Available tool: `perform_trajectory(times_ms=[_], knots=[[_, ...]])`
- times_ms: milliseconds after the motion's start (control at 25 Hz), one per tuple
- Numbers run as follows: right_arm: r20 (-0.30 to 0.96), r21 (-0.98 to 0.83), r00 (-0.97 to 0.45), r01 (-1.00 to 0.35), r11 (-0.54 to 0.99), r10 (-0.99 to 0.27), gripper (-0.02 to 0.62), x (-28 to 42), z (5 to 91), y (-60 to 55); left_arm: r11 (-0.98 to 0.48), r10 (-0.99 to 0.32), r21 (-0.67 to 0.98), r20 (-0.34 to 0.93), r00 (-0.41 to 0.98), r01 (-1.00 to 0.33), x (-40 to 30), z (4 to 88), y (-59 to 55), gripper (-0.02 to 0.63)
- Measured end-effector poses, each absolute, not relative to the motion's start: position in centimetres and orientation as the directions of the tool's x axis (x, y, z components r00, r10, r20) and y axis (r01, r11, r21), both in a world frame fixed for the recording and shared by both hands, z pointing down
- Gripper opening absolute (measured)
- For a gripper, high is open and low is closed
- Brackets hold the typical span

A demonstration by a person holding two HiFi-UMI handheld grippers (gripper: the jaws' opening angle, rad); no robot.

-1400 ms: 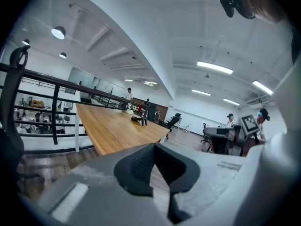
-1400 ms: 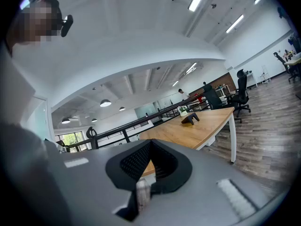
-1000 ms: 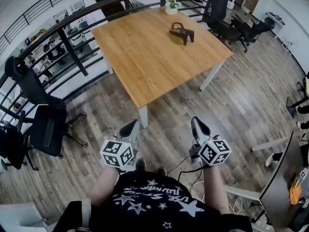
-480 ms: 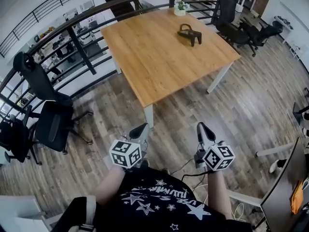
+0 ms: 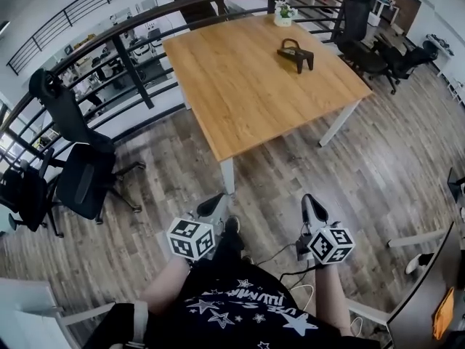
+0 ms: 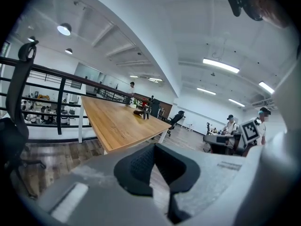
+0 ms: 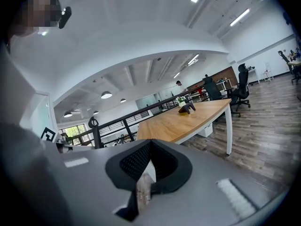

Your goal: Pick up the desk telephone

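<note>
The desk telephone [image 5: 294, 54] is dark and sits near the far end of the wooden table [image 5: 240, 100]. It shows small in the left gripper view [image 6: 141, 112] and in the right gripper view [image 7: 187, 108]. Both grippers hang close to my body over the wood floor, well short of the table. My left gripper [image 5: 212, 203] [image 6: 157, 166] has its pads together with nothing between them. My right gripper [image 5: 314, 208] [image 7: 148, 164] is shut and empty too. Both point toward the table.
A black railing [image 5: 131, 57] runs along the table's far and left sides. Office chairs stand at the left [image 5: 80, 180] and behind the table at the right [image 5: 363, 42]. A small potted plant [image 5: 283, 14] sits at the table's far edge. Another desk [image 5: 425, 297] is at the lower right.
Both grippers have sunk lower in the head view, nearer my body. The table and telephone have drifted to the right and slightly down in the picture.
</note>
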State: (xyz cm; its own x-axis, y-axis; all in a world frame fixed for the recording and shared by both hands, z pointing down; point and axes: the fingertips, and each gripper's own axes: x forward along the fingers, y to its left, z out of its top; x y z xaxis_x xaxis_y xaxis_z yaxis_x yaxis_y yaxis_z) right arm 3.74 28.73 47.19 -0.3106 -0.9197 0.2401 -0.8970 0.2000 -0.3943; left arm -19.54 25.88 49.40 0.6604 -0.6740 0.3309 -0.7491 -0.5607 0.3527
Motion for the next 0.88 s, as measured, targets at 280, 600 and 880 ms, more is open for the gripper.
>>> perform_trajectory(times_ms=[280,600,880], knots=[[0.252,-0.389,-0.335,-0.894,0.222,-0.908,0.002,4.5,48.1,24.9,-0.555,-0.661,0.379,0.34,0.669,-0.74,-17.3,50.9,22.1,0.002],[0.278,-0.373,-0.292,-0.911,0.177,-0.915,0.002,8.0,48.3,17.4,-0.586,-0.61,0.413,0.342,0.715,-0.698,-13.1,51.9,13.6,0.002],[0.269,-0.374,-0.247,-0.917,0.136,-0.931,0.003,10.2,47.1,11.0,-0.622,-0.581,0.413,0.326,0.746,-0.665,-10.2,50.8,6.5,0.002]])
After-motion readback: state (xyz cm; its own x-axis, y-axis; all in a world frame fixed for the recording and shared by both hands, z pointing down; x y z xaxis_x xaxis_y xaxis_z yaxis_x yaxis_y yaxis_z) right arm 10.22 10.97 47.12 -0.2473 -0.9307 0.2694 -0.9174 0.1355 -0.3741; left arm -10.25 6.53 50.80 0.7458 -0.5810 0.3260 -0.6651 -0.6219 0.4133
